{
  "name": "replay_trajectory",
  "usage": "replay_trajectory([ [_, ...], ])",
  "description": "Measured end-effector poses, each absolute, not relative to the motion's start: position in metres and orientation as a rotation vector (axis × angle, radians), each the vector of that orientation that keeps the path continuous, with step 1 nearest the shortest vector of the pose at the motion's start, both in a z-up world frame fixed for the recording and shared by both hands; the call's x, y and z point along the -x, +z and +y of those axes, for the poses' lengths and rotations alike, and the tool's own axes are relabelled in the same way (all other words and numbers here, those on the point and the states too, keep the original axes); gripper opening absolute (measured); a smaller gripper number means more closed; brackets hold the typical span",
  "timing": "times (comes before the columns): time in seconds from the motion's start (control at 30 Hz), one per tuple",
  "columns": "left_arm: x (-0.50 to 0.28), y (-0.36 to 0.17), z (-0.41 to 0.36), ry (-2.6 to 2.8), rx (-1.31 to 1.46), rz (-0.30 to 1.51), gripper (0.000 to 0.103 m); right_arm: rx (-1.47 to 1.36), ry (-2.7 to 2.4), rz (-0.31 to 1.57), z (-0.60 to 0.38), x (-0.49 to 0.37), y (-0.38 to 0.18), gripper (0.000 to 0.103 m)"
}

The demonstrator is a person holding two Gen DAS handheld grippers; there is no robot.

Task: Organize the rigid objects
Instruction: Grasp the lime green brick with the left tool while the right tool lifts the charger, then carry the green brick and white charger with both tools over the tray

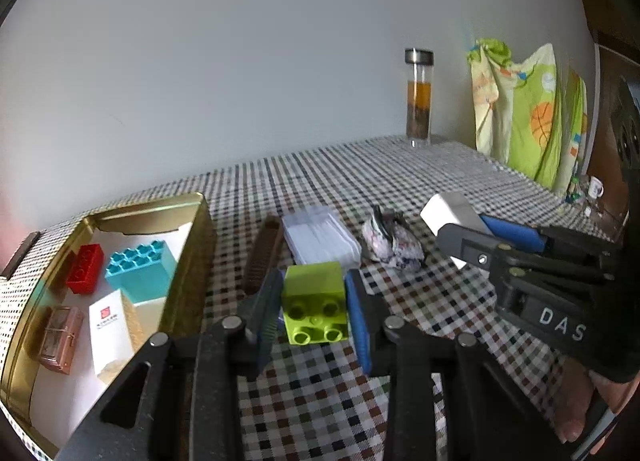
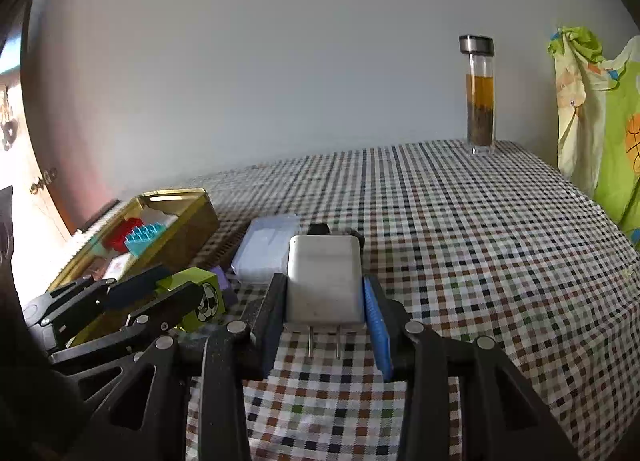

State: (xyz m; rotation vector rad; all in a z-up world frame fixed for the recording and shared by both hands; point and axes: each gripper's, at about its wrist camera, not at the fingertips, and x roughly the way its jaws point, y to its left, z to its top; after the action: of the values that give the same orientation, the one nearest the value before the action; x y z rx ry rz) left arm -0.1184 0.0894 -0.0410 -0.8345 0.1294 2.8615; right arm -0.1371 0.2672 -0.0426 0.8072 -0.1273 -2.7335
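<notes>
My left gripper (image 1: 314, 303) is shut on a lime green toy brick (image 1: 314, 301) and holds it above the checkered table, right of a gold tin (image 1: 188, 257). The tin holds a red brick (image 1: 85, 269), a teal brick (image 1: 141, 269), a white box (image 1: 110, 331) and a small copper case (image 1: 58, 339). My right gripper (image 2: 325, 301) is shut on a white plug charger (image 2: 325, 281), prongs toward the camera. The charger (image 1: 450, 217) and right gripper (image 1: 464, 237) show at right in the left wrist view; the green brick (image 2: 200, 297) shows at left in the right wrist view.
On the table beyond the grippers lie a brown comb (image 1: 264, 253), a clear plastic packet (image 1: 320, 239) and a crumpled wrapper (image 1: 392, 241). A glass tea bottle (image 1: 419, 97) stands at the far edge by the wall. A green patterned cloth (image 1: 528, 113) hangs at right.
</notes>
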Motion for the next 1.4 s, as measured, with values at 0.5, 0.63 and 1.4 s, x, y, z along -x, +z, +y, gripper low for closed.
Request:
replay_trajectory([
  [0.5, 0.095, -0.027, 0.075, 2.983, 0.62, 0.034, 0.031, -0.579, -2.808, -0.141, 0.266, 0.118, -0.029, 0.041],
  [0.63, 0.092, -0.026, 0.072, 3.0, 0.59, 0.012, 0.031, -0.531, -2.819, -0.124, 0.264, 0.114, -0.027, 0.041],
  [1.4, 0.071, -0.021, 0.053, 3.066, 0.467, -0.05, 0.031, -0.413, -2.812, -0.081, 0.239, 0.097, -0.021, 0.041],
])
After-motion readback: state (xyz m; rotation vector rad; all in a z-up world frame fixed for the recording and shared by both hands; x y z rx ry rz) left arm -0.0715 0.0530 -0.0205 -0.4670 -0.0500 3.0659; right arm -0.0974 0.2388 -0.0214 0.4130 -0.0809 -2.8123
